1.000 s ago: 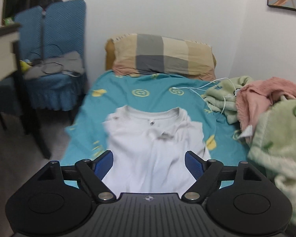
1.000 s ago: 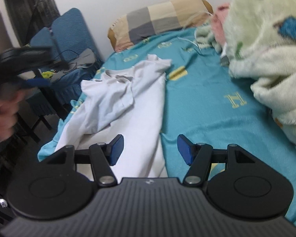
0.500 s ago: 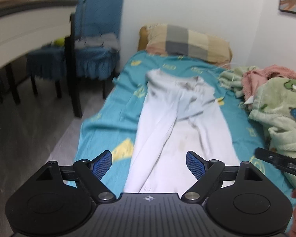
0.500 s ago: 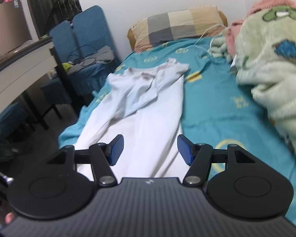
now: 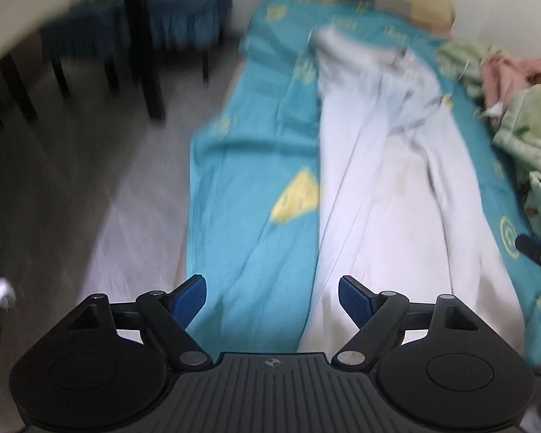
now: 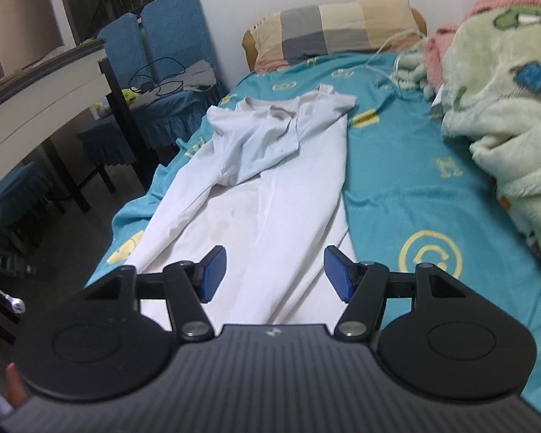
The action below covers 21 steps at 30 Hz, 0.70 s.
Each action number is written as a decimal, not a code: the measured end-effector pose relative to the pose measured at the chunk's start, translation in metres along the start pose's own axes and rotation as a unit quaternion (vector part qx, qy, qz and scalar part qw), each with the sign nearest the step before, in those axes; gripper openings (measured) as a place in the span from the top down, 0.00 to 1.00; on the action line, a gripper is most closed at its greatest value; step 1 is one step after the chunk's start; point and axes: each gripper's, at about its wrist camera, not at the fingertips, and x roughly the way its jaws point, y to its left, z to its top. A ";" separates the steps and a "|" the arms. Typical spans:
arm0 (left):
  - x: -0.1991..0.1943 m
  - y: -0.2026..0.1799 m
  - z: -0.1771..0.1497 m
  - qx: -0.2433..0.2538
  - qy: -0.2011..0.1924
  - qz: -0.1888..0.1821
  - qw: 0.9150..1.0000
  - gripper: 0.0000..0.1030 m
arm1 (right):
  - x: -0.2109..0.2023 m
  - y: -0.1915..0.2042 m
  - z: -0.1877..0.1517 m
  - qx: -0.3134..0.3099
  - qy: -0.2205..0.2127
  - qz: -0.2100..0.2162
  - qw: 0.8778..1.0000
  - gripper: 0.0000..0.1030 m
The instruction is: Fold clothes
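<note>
1. the white shirt lies lengthwise on the bed, collar end toward the pillow at 12 o'clock and hem toward the cameras at 6 o'clock (both side edges are turned inward, so it makes a long narrow strip).
2. near the collar a sleeve is folded over the chest, looking slightly bluish against the rest of the cloth.
3. in the left wrist view the shirt runs from 6 o'clock up to 12 o'clock, right of centre, with the teal sheet showing at its 9 o'clock side (this view is heavily blurred, so fine detail cannot be told).
4. the left hand-held gripper is released, its blue pads wide apart and holding nothing; it hangs over the near end of the bed, with the sheet and the shirt's left edge between the pads.
5. the right hand-held gripper is also released and empty, hovering above the hem end of the shirt, which fills the gap between its pads.
6. the tip of the right hand-held gripper also shows at the 3 o'clock edge of the left wrist view.
7. a plaid pillow sits at the head of the bed at 12 o'clock.
8. a green blanket is heaped along the bed at 2 o'clock, well apart from the shirt, with a pink one behind it.
9. blue chairs stand off the bed at 10 o'clock.
</note>
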 end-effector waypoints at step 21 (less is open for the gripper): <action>0.018 -0.083 -0.034 0.209 0.185 0.003 0.960 0.97 | 0.014 -0.007 0.005 0.044 0.025 0.025 0.998 0.39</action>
